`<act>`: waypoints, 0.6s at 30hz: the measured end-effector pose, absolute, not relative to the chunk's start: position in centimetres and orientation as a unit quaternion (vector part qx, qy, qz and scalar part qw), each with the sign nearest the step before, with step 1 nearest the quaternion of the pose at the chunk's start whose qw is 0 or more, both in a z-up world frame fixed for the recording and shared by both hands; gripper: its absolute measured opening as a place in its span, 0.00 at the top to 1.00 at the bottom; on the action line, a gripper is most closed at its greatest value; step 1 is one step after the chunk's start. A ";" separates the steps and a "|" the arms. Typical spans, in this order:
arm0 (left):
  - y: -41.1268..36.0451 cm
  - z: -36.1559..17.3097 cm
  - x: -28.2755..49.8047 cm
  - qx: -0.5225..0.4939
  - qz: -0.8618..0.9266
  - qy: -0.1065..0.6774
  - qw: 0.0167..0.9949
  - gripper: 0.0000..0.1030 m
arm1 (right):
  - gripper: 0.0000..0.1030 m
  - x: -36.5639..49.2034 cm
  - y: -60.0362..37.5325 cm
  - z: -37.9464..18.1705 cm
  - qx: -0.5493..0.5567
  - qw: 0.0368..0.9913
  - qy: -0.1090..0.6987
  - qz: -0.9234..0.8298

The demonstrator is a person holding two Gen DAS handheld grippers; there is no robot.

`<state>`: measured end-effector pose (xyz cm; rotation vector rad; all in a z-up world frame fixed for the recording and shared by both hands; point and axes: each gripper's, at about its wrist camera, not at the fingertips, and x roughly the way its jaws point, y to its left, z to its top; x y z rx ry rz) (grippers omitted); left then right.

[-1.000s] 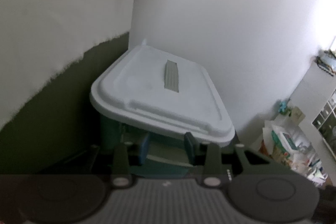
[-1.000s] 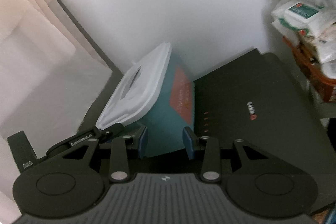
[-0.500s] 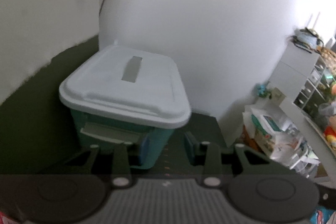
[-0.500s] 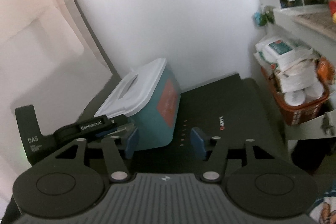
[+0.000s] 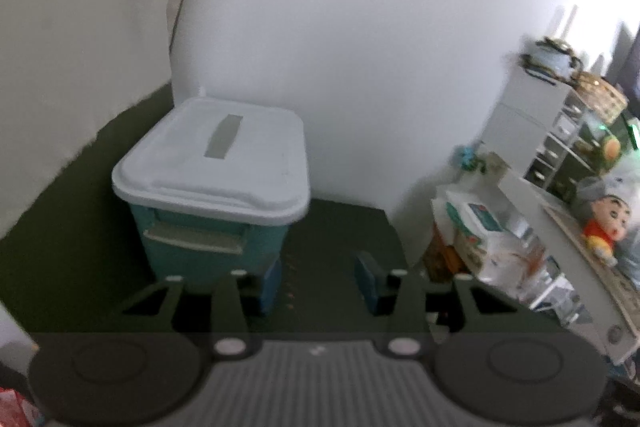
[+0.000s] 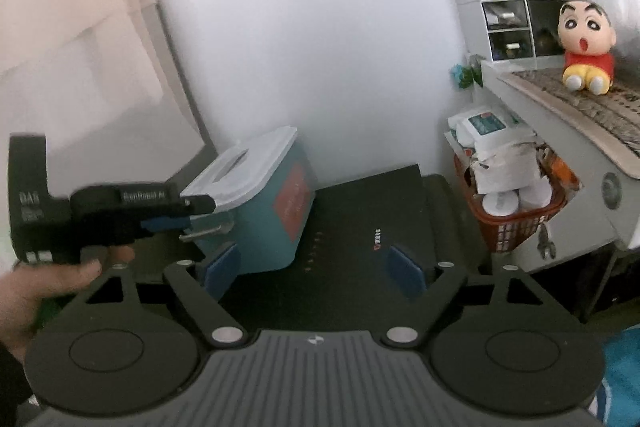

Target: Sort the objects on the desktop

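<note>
Dark desk (image 6: pixel 360 211) by wall | both my grippers, left (image 5: pixel 318 279) and right (image 6: pixel 314 267), wide apart, empty | bin (image 5: pixel 212 183) ahead-left, lid (image 5: pixel 216 159) on | risk: left tips could snag lid rim if I advance.

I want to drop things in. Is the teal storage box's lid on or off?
On. The white lid sits flat and covers the whole rim of the teal storage box; nothing inside shows.
</note>
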<state>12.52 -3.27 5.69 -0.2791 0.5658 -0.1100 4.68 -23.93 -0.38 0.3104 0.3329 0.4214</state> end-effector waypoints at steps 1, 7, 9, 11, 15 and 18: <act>-3.8 6.4 11.5 -0.133 -0.054 0.278 0.950 0.55 | 0.17 4.3 -24.1 -0.5 0.151 0.953 0.163 0.207; -5.9 7.4 9.3 -0.118 -0.060 0.288 0.948 0.54 | 0.15 2.3 -25.4 -1.0 0.154 0.953 0.149 0.213; -6.2 7.3 8.8 -0.116 -0.058 0.293 0.947 0.54 | 0.13 1.7 -25.8 -1.5 0.157 0.953 0.145 0.214; -6.9 7.7 7.7 -0.113 -0.055 0.299 0.946 0.54 | 0.13 1.2 -26.2 -2.2 0.156 0.956 0.143 0.205; -7.5 7.8 5.5 -0.118 -0.041 0.317 0.940 0.54 | 0.13 0.3 -26.5 -3.1 0.144 0.962 0.140 0.187; -8.3 6.8 4.9 -0.123 -0.033 0.341 0.931 0.54 | 0.12 -0.1 -26.4 -3.2 0.135 0.963 0.140 0.186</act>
